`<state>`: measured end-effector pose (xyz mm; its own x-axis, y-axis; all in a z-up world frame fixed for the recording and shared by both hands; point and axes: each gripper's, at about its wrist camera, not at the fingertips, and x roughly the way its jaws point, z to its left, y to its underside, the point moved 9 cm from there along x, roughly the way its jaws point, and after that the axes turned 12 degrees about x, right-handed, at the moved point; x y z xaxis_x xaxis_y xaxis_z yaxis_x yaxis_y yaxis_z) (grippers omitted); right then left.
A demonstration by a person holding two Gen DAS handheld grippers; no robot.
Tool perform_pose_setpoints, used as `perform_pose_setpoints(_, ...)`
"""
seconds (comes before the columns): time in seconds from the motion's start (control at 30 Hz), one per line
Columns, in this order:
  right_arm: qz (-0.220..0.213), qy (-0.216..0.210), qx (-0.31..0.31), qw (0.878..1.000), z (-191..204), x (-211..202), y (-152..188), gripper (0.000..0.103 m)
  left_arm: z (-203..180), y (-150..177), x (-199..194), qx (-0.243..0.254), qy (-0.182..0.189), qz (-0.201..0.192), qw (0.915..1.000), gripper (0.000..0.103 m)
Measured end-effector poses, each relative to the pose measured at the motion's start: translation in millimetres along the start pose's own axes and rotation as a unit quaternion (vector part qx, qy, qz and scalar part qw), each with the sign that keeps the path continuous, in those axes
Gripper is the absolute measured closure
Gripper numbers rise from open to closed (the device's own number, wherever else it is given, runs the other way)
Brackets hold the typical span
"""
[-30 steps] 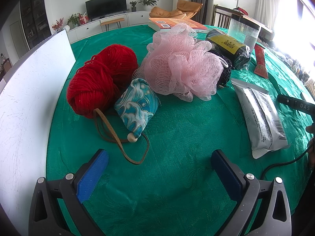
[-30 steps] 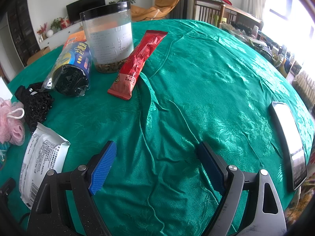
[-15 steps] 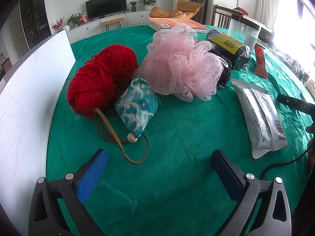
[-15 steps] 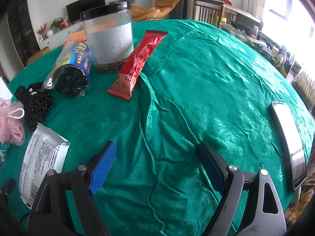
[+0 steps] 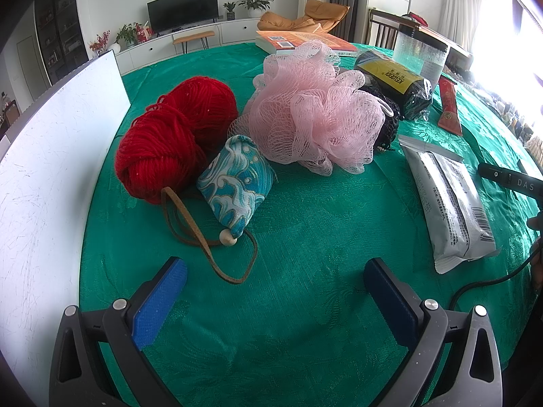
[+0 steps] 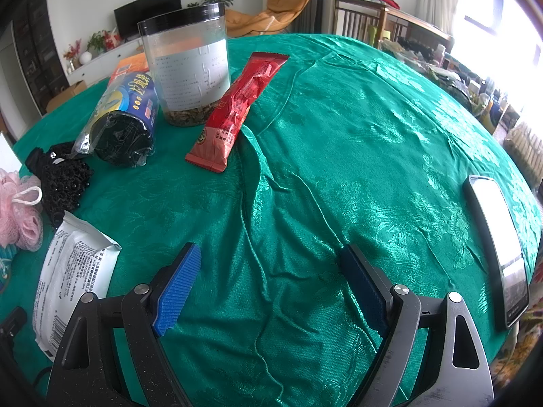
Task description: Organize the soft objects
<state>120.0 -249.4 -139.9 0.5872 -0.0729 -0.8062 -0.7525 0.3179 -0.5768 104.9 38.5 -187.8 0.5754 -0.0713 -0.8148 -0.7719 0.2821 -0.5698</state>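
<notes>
In the left wrist view a red yarn ball [image 5: 173,135], a blue wave-patterned drawstring pouch [image 5: 236,179] with a brown cord [image 5: 203,237], and a pink mesh bath pouf [image 5: 312,108] lie together on the green tablecloth [image 5: 305,244]. A black beaded item [image 5: 387,118] sits behind the pouf. My left gripper [image 5: 275,291] is open and empty, just in front of the pouch cord. My right gripper [image 6: 268,285] is open and empty over bare cloth. The pouf [image 6: 17,210] and the black beaded item [image 6: 61,179] also show at the left edge of the right wrist view.
A white board [image 5: 44,169] stands at the left. A grey foil packet [image 5: 448,203], a black-and-yellow roll pack [image 5: 393,81], a clear jar [image 6: 186,68], a red sachet [image 6: 237,108], a book [image 5: 298,39] and a phone [image 6: 495,244] lie on the table.
</notes>
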Motion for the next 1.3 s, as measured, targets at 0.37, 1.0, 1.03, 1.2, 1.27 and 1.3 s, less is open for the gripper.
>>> perform_pose_setpoints(0.37,0.000,0.000,0.000,1.000,1.0,-0.7,2.0,0.017,0.0,0.0,0.0,0.000,0.000,0.000,1.0000,0.000)
perform_pose_setpoints(1.0,0.000,0.000,-0.001,1.000,1.1,0.2,1.6,0.016,44.0,-49.3,-68.2,-0.063,0.020,-0.050,0.9965,0.000)
perform_pose_setpoints(1.03,0.000,0.000,-0.001,1.000,1.0,0.3,1.4,0.016,43.5,-55.4,-68.1,-0.066,0.025,-0.053,0.9961,0.000)
perform_pose_setpoints(1.2,0.000,0.000,-0.001,1.000,-0.1,3.0,-1.5,0.017,9.5,-77.9,-47.9,-0.002,0.027,-0.032,0.9991,0.000)
perform_pose_setpoints(1.27,0.000,-0.003,0.001,1.000,2.7,-4.5,6.5,0.017,-0.6,-84.6,-35.0,0.012,0.023,-0.021,0.9995,0.000)
perform_pose_setpoints(1.3,0.000,-0.007,0.005,1.000,4.5,-8.7,7.9,0.017,-4.3,-88.5,-26.6,0.012,0.020,-0.014,0.9996,0.000)
